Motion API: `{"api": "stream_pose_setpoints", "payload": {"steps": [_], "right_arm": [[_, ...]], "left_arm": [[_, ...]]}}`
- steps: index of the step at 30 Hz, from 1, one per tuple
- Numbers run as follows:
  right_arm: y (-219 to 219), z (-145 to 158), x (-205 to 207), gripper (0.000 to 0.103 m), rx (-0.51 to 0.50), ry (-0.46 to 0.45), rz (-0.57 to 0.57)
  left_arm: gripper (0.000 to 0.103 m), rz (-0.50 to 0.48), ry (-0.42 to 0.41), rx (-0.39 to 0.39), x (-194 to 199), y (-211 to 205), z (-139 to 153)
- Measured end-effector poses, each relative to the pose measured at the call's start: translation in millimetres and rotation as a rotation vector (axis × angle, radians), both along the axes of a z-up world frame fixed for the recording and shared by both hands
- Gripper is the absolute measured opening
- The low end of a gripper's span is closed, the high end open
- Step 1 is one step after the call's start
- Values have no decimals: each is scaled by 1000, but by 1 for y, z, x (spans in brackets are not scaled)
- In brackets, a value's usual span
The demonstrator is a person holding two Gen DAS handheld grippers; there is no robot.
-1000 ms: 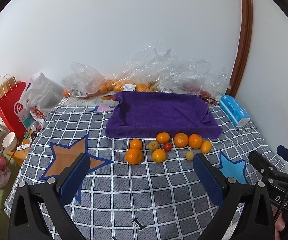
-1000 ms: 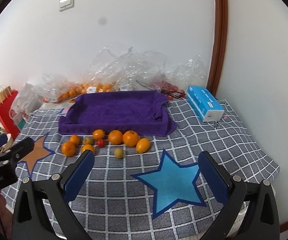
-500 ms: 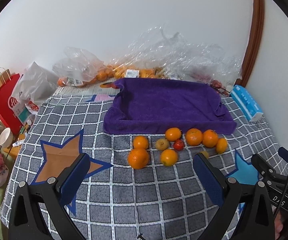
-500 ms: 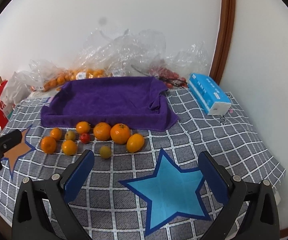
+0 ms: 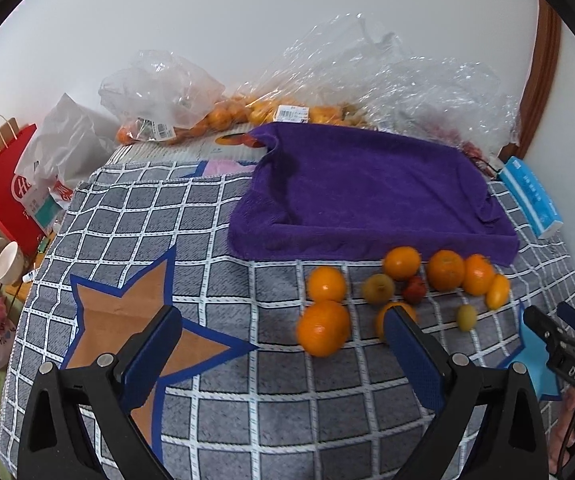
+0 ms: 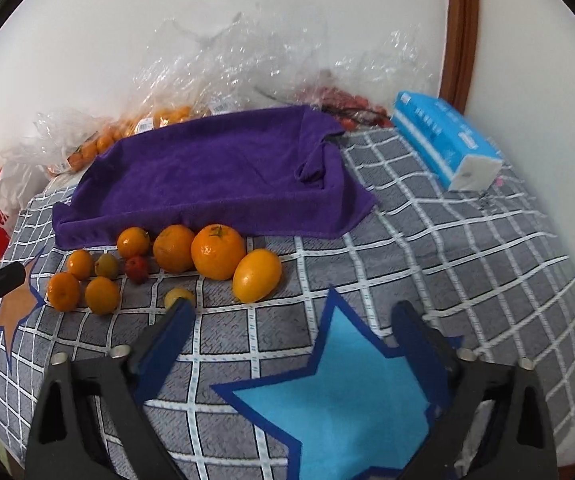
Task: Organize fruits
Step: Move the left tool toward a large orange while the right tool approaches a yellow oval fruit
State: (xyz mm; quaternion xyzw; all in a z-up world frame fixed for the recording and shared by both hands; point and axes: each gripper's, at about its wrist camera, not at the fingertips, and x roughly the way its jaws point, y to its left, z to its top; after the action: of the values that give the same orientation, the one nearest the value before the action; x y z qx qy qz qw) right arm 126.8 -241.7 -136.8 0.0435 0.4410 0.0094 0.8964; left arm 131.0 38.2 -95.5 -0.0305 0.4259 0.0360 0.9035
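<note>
The fruits lie loose in a small cluster on the grey checked cloth that covers the counter, just in front of the near edge of a purple towel draped into a shallow tray shape. Most are round, glossy orange citrus of differing sizes: the largest orange shows a green stem scar on top and sits touching another orange on its left. To its right leans an oval, smooth yellow-orange fruit. Further left are smaller mandarins, a dull greenish-yellow fruit, a small red fruit and, nearer, a small pale yellow one partly hidden behind a blue pad.

The right tool hangs over the blue star in the cloth, its jaws closing with nothing between them. The left tool has its jaws wide apart above the brown star, empty, with a big orange beyond them.

Behind the towel lie crumpled clear bags, and a blue tissue pack lies to the right.
</note>
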Motion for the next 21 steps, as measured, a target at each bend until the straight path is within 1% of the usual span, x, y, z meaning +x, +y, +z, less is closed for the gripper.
{"api": "stream_pose_setpoints", "payload": {"steps": [1, 3, 5, 8, 10, 12, 13, 15, 18, 21], "right_arm": [[1, -4, 4, 83, 10, 10, -2], [2, -11, 11, 72, 23, 23, -1], [4, -15, 16, 68, 27, 23, 2], [7, -19, 23, 64, 42, 16, 14], [10, -22, 29, 62, 48, 25, 25], [13, -26, 34, 53, 45, 36, 42], [15, -28, 36, 51, 38, 41, 51], [18, -32, 38, 40, 26, 51, 72], [17, -32, 34, 35, 23, 46, 106], [12, -27, 29, 34, 2, 34, 105]], "left_arm": [[100, 3, 3, 5, 2, 2, -2], [100, 10, 9, 10, 4, 5, -5], [98, 4, 15, 1, 6, 8, -9], [98, 8, 28, -4, 9, 13, -13], [98, 16, 34, -24, 10, 17, -17], [97, 21, 35, -42, 10, 19, -19], [97, 22, 33, -49, 11, 19, -19], [97, 19, 30, -54, 11, 19, -20], [97, 12, 26, -56, 12, 18, -21], [96, 9, 21, -55, 14, 18, -22]]}}
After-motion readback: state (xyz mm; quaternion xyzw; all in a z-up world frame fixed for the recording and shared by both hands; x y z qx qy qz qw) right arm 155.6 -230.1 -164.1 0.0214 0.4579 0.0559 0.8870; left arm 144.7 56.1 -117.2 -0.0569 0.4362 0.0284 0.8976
